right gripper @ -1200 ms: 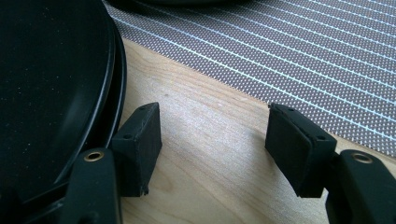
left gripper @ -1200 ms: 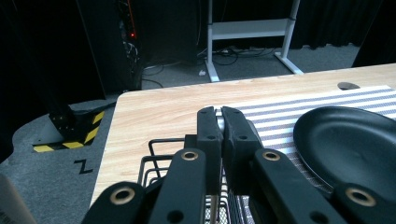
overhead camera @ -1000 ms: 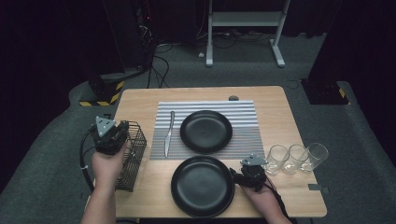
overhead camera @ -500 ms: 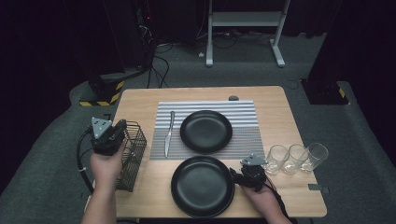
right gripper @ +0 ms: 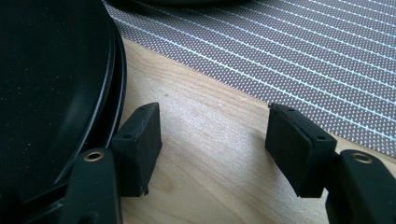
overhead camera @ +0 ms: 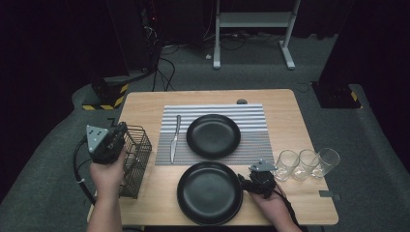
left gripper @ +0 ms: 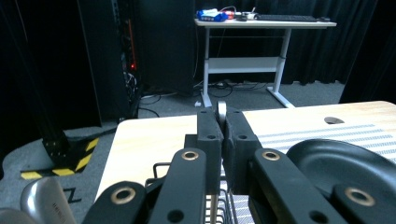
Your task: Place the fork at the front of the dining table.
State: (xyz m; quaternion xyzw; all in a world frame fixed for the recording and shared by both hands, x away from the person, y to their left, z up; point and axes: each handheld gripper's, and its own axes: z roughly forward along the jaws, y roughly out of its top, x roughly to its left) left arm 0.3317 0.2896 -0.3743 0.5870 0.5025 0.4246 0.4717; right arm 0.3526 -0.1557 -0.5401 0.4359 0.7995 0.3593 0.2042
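While the left claw is held above the wire basket at the bench's left edge, its jaws are pinched shut on a thin metal utensil, whose rounded end stands up between the jaw tips in the left gripper view; the kind of utensil cannot be told. The basket occupies the strip between the left edge and the striped mat, leaving little open bench there.

The right claw rests low near the front edge, jaws wide apart and holding nothing, just beside the right rim of the near plate. The right gripper view shows bare wood between the jaws, with the plate rim touching or almost touching one jaw and the mat edge close ahead.

Surroundings: a far plate sits on the mat with a knife to its left. Three glasses stand in a row near the right edge, close behind the right claw. Bare bench remains at the far corners and the front right corner.

The left gripper view also shows a white desk beyond the bench.
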